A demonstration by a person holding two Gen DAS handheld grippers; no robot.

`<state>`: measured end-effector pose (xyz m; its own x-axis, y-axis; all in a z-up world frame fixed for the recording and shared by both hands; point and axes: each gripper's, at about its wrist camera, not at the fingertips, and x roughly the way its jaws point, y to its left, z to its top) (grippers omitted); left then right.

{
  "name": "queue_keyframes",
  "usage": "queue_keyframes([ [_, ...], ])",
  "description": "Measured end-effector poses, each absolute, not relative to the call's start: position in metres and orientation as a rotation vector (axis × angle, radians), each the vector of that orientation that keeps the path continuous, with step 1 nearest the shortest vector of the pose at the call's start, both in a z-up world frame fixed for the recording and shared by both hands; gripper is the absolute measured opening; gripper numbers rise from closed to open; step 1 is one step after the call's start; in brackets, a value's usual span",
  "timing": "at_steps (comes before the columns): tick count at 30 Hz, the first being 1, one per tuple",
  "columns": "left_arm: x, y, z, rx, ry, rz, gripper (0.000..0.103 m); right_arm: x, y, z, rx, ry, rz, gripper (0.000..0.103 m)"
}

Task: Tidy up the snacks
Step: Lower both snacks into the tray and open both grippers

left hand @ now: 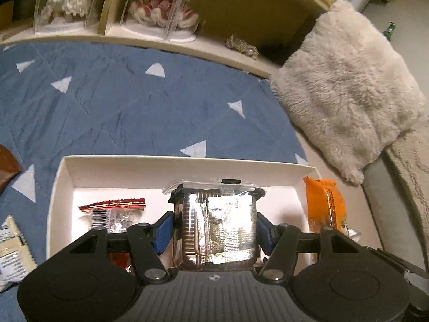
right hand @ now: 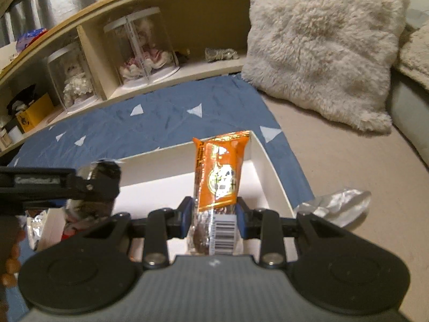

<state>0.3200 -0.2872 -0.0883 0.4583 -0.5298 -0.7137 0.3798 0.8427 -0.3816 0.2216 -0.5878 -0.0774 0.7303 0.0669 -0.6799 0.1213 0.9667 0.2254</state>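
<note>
My left gripper (left hand: 214, 228) is shut on a clear-wrapped cookie pack (left hand: 217, 228) and holds it over the white box (left hand: 171, 167). A red-edged snack packet (left hand: 112, 210) lies in the box at the left. My right gripper (right hand: 214, 217) is shut on an orange snack packet (right hand: 218, 171) and holds it upright over the white box's (right hand: 270, 171) right part. The orange packet also shows in the left wrist view (left hand: 325, 204). The left gripper and its pack show at the left of the right wrist view (right hand: 93, 179).
The box sits on a blue quilt with white triangles (left hand: 134, 102). A fluffy cream pillow (left hand: 346, 91) lies to the right. A wooden shelf with cased dolls (left hand: 161, 8) runs behind. A silver wrapper (right hand: 335, 204) lies right of the box. More packets (left hand: 13, 252) lie at the left.
</note>
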Motion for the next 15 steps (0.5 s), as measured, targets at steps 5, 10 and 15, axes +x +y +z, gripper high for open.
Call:
queue_keyframes([
  [5,0.33,-0.295,-0.104,-0.137,0.97,-0.536,0.063,0.239,-0.59,-0.09,0.22,0.782,-0.012,0.038],
  [10,0.332,-0.291,-0.112,-0.128,0.96,-0.507,0.063,0.255,-0.593,-0.107,0.157,0.843,-0.041,0.043],
  [15,0.334,-0.291,-0.111,-0.086,0.937,-0.444,0.063,0.252,-0.599,-0.108,0.162,0.86,-0.081,0.057],
])
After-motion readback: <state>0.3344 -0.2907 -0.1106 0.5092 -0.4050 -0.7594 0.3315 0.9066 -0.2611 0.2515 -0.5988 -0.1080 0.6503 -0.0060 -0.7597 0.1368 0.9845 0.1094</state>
